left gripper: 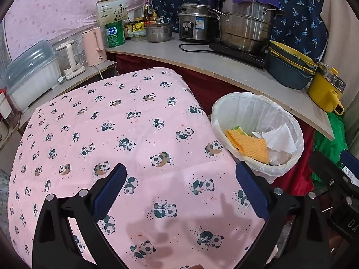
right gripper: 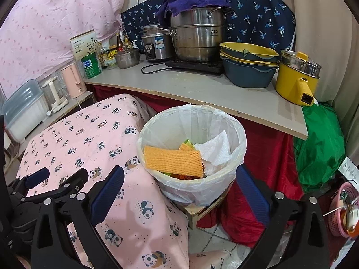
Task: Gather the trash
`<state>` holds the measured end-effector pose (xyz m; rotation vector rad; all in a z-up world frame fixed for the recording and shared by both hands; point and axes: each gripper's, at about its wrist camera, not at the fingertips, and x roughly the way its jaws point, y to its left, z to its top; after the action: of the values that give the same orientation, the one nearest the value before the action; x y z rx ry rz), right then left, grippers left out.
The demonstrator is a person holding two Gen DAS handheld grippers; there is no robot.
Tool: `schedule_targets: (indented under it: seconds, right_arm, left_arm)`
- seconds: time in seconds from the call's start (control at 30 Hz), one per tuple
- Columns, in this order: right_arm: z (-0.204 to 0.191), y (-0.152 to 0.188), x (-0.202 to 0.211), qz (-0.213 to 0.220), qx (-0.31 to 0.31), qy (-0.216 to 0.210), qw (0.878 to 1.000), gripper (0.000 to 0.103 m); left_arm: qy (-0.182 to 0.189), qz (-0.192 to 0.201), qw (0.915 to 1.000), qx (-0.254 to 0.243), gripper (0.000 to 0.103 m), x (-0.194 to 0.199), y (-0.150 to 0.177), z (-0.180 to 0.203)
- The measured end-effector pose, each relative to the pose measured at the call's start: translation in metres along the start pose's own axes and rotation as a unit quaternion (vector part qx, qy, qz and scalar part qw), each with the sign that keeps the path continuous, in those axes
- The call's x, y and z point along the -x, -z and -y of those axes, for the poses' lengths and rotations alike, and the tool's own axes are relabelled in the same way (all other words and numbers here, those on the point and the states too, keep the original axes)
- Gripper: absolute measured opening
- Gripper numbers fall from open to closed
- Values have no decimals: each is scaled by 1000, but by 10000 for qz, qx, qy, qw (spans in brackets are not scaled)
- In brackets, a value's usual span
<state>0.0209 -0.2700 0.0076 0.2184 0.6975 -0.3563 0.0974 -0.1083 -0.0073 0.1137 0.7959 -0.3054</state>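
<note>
A white trash bin (right gripper: 237, 148) lined with a thin plastic bag stands beside the table, also in the left wrist view (left gripper: 215, 116). Inside lie an orange foam net (right gripper: 172, 160), white tissue paper (right gripper: 216, 150) and a yellow-green scrap. In the left view the foam net (left gripper: 249, 145) and tissue (left gripper: 280, 137) show too. My left gripper (left gripper: 181, 186) is open and empty above the pink panda tablecloth (left gripper: 125, 134). My right gripper (right gripper: 179, 188) is open and empty, just above the bin's near rim. The left gripper also shows at the left edge of the right wrist view (right gripper: 58, 179).
A grey counter (right gripper: 202, 87) behind holds a steel steamer pot (right gripper: 197, 38), rice cooker (right gripper: 156, 43), stacked blue-yellow basins (right gripper: 249, 67) and a yellow electric pot (right gripper: 296, 80). A green bag (right gripper: 318, 143) and pink basket (right gripper: 341, 210) sit at right. A pink kettle (left gripper: 94, 44) stands left.
</note>
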Motion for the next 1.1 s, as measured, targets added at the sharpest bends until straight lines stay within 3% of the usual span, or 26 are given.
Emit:
schedule_targets:
  seconds: [0.27, 1.1]
  right_arm:
    - [2, 12, -1, -219, -46, -19, 9997, 96]
    - [14, 38, 2, -282, 8, 324, 9991, 96]
  left_arm:
    - [-141, -61, 9998, 155, 94, 3, 14, -6]
    - [-254, -99, 9996, 70, 94, 5, 35, -1]
